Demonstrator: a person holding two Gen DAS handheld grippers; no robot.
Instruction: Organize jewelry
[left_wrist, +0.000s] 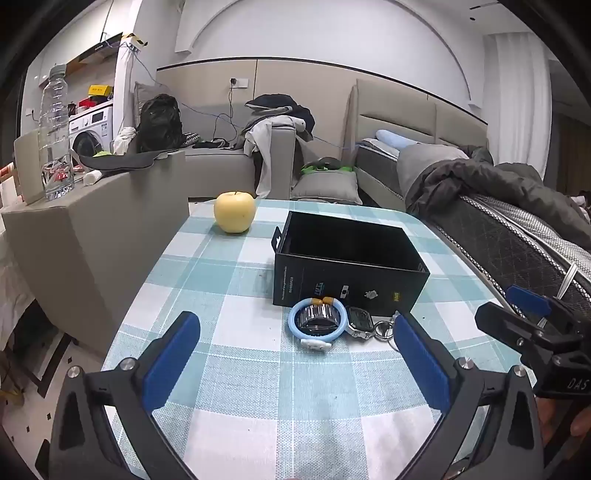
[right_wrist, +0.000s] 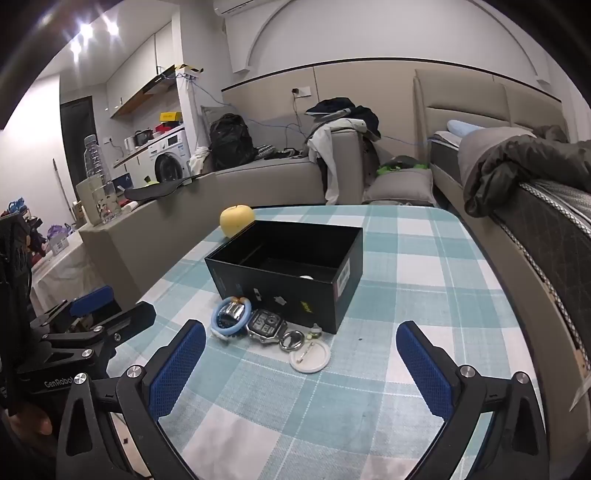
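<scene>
Jewelry cluster, blue bracelet (right_wrist: 231, 317), digital watch (right_wrist: 266, 326), key ring (right_wrist: 291, 339), lies against open black box (right_wrist: 295, 273), dead ahead of right gripper (right_wrist: 301, 365); left gripper (left_wrist: 297, 358) similarly near. Both spread wide, empty.

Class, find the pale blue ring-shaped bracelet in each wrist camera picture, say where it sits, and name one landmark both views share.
Left wrist view: the pale blue ring-shaped bracelet lies right of centre on the checked tablecloth, in front of the open black cardboard box.
Right wrist view: the bracelet lies left of centre, at the box's near left corner.
Shared landmark: the yellow apple behind the box.
</scene>
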